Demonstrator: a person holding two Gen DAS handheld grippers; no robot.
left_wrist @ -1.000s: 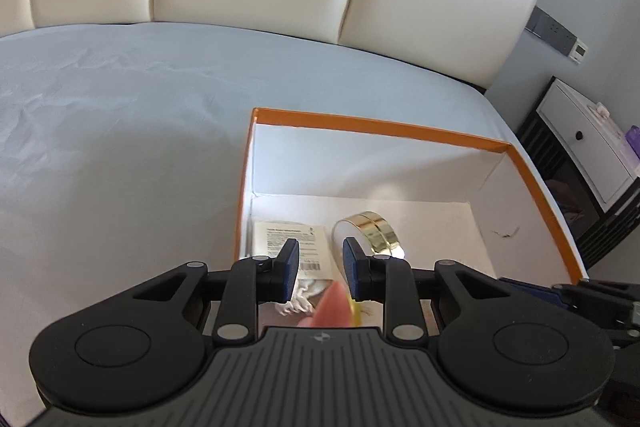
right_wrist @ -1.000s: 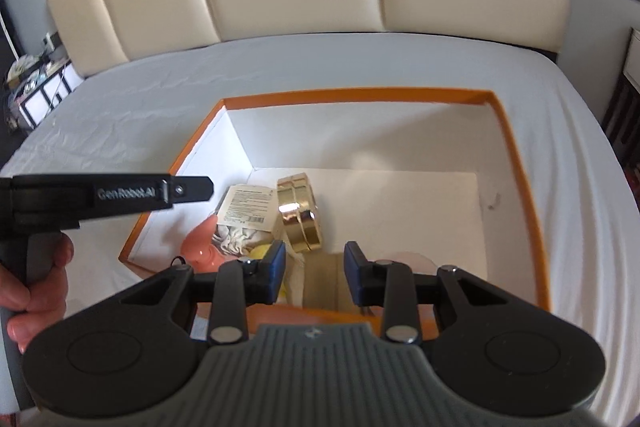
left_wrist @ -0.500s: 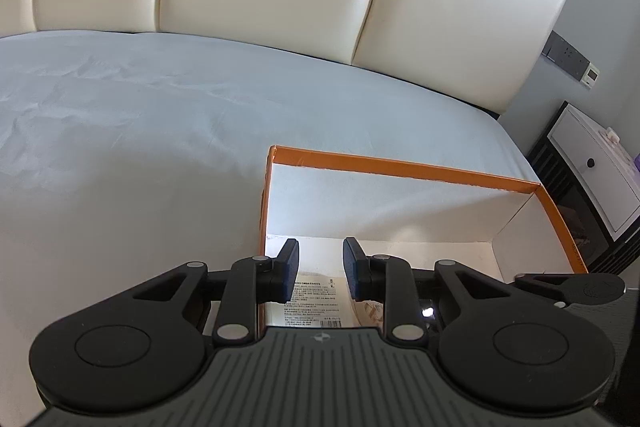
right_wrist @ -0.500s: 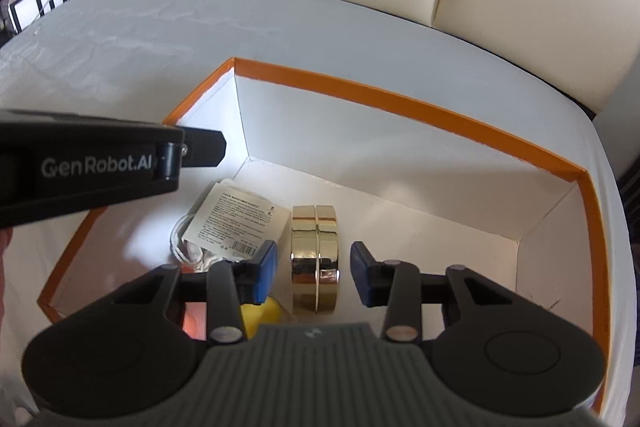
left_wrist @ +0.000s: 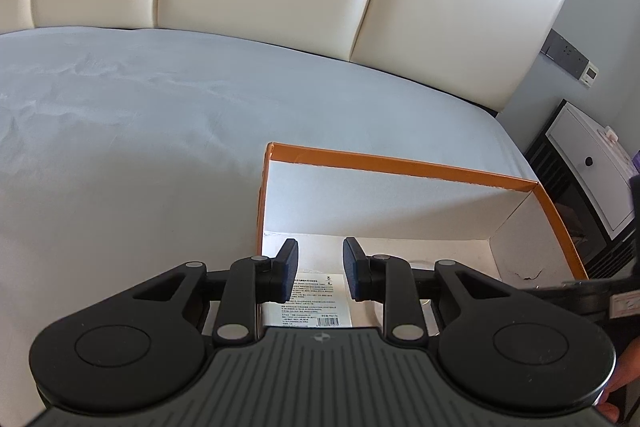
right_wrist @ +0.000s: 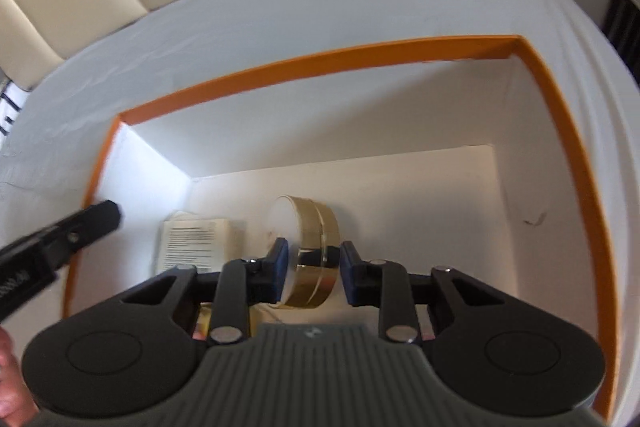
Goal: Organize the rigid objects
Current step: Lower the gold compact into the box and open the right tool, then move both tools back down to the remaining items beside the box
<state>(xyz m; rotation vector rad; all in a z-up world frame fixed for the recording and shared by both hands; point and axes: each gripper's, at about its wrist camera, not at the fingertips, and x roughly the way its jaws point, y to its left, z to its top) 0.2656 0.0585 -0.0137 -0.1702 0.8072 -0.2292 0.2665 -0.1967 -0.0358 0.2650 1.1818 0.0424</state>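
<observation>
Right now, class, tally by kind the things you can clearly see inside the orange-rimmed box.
gold round tin: 1
white labelled packet: 1
Total: 2 in the orange-rimmed box. Scraps of colour low under the gripper are too hidden to count.

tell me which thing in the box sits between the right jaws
The gold round tin, standing on edge; the white labelled packet lies off to its left.

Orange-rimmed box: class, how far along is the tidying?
Done: the gold tin and labelled packet sit inside the orange-rimmed box. In hand: nothing; the right claw has just closed above the tin, with nothing between its jaws; the left claw is shut and empty. Left: cannot tell from these views.
</observation>
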